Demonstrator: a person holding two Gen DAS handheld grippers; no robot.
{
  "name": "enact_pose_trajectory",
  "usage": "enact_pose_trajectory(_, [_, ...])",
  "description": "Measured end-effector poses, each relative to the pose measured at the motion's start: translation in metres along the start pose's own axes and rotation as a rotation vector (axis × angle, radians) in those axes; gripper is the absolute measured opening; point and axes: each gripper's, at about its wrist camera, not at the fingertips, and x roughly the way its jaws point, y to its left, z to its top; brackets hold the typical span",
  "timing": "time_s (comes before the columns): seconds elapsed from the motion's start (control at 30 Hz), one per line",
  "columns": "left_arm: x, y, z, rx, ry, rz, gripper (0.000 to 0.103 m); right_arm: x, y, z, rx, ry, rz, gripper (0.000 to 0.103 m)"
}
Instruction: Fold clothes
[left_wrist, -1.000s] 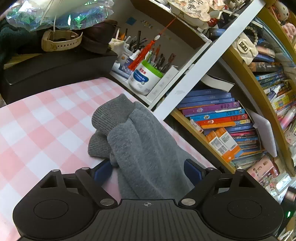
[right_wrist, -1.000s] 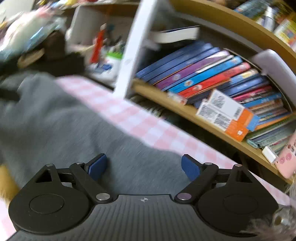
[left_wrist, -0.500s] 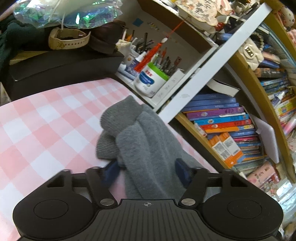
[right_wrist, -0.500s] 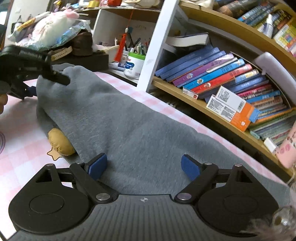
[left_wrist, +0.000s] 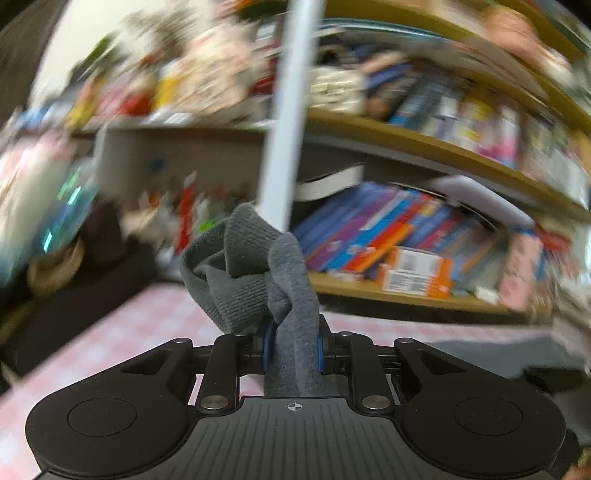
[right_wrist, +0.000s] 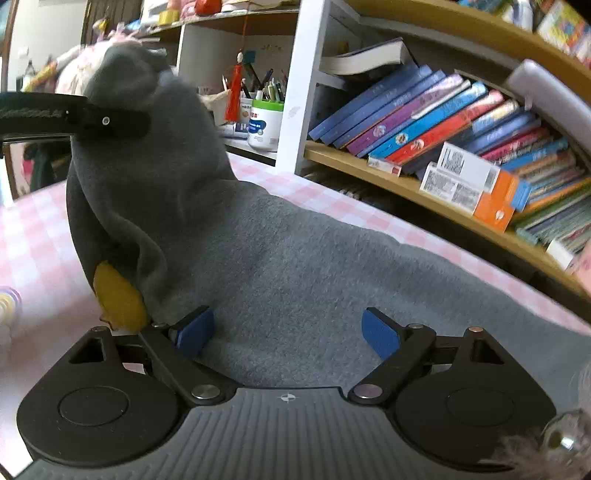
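Observation:
A grey fleece garment (right_wrist: 295, 266) lies on the pink-and-white checked table (right_wrist: 33, 221). My left gripper (left_wrist: 291, 349) is shut on its grey sleeve end (left_wrist: 255, 273) and holds it lifted off the table. In the right wrist view the left gripper (right_wrist: 110, 122) shows at the left, with the sleeve hanging from it. My right gripper (right_wrist: 288, 332) is open, its blue pads (right_wrist: 194, 330) low over the garment's body. A yellow patch (right_wrist: 118, 299) shows under the raised fold.
A bookshelf with coloured books (right_wrist: 424, 122) runs along the table's far edge. A white pen pot (right_wrist: 264, 123) and red tassel (right_wrist: 234, 92) stand in a shelf nook. A white upright (right_wrist: 299, 85) divides the shelves.
My left gripper has closed on the sleeve end and lifted it up off the table. The right gripper stays open over the garment.

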Motion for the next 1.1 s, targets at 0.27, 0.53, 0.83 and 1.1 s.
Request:
enact_pose_trajectory(0.27, [-0.009, -0.076, 0.004, 0.404, -0.043, -0.073, 0.02, -0.03, -0.064, 0.0, 0.285, -0.097, 0.053, 0.088])
enact_pose_trajectory(0.53, [-0.003, -0.136, -0.025, 0.61, 0.015, -0.186, 0.03, -0.065, -0.158, -0.037, 0.78, -0.241, 0.102, 0.088])
enact_pose_trajectory(0.83, [-0.01, -0.155, -0.051, 0.607, 0.138, -0.462, 0.078, -0.058, -0.16, -0.037, 0.871, -0.231, 0.291, 0.088])
enact_pose_trajectory(1.1, [-0.003, -0.036, 0.01, -0.058, 0.021, -0.466, 0.075, -0.036, -0.13, -0.034, 0.793, -0.108, 0.339, 0.086])
